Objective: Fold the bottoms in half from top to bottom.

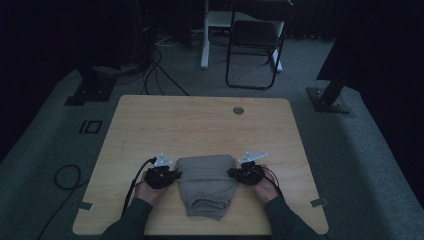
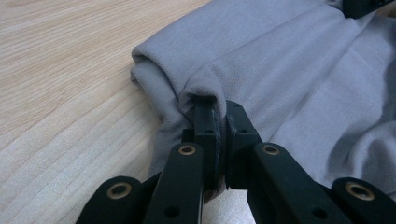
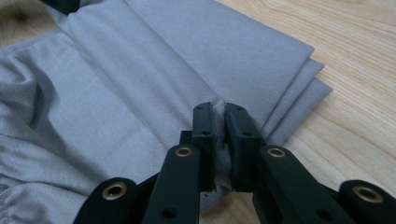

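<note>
A grey folded garment (image 1: 207, 184) lies on the wooden table (image 1: 200, 125) near its front edge. My left gripper (image 1: 172, 176) is at the garment's left side, shut on a fold of the grey cloth (image 2: 243, 60); the jaws pinch the fabric (image 2: 217, 100) in the left gripper view. On the garment's right side my right gripper (image 1: 234, 173) is shut on another fold. In the right gripper view the grey cloth (image 3: 154, 70) passes between its jaws (image 3: 218, 109), with stacked layers spreading to the right.
A round grommet hole (image 1: 238, 110) sits in the table near the far edge. Beyond the table stand a dark folding chair (image 1: 255, 45) and a white desk leg (image 1: 204, 40). Cables (image 1: 65, 177) lie on the floor at the left.
</note>
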Action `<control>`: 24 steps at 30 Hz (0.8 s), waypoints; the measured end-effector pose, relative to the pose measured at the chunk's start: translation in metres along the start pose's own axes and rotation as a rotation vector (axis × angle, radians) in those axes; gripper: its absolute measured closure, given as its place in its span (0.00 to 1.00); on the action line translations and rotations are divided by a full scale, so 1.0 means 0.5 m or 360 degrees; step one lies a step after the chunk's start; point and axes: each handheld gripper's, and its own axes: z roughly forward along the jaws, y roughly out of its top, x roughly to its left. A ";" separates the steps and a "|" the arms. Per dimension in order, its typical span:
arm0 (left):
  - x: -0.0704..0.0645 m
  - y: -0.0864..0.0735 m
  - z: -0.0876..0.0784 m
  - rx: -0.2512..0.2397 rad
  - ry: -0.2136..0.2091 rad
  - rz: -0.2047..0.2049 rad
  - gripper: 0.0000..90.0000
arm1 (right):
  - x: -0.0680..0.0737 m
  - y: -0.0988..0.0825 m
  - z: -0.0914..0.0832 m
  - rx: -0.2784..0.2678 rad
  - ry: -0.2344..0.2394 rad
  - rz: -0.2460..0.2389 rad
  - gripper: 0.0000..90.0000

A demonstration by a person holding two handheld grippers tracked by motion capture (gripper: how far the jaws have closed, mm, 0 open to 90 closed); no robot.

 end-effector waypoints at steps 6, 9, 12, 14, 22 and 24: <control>0.010 0.001 0.007 -0.0030 0.0004 -0.0010 0.95 | -0.004 0.002 0.004 -0.0012 -0.0019 -0.0007 0.93; 0.016 0.005 0.012 -0.0041 0.0021 0.0000 0.95 | -0.012 0.006 0.009 -0.0024 -0.0023 0.0014 0.93; 0.024 0.012 0.018 -0.0053 0.0034 -0.0014 0.95 | -0.022 0.012 0.016 -0.0036 -0.0034 0.0026 0.93; 0.030 0.017 0.023 -0.0060 0.0045 -0.0022 0.95 | -0.030 0.017 0.020 -0.0043 -0.0037 0.0043 0.93; 0.059 0.041 0.046 -0.0091 0.0102 -0.0038 0.95 | -0.057 0.044 0.041 -0.0042 -0.0083 0.0053 0.93; 0.067 0.048 0.051 -0.0100 0.0113 -0.0056 0.95 | -0.064 0.051 0.046 -0.0039 -0.0097 0.0056 0.93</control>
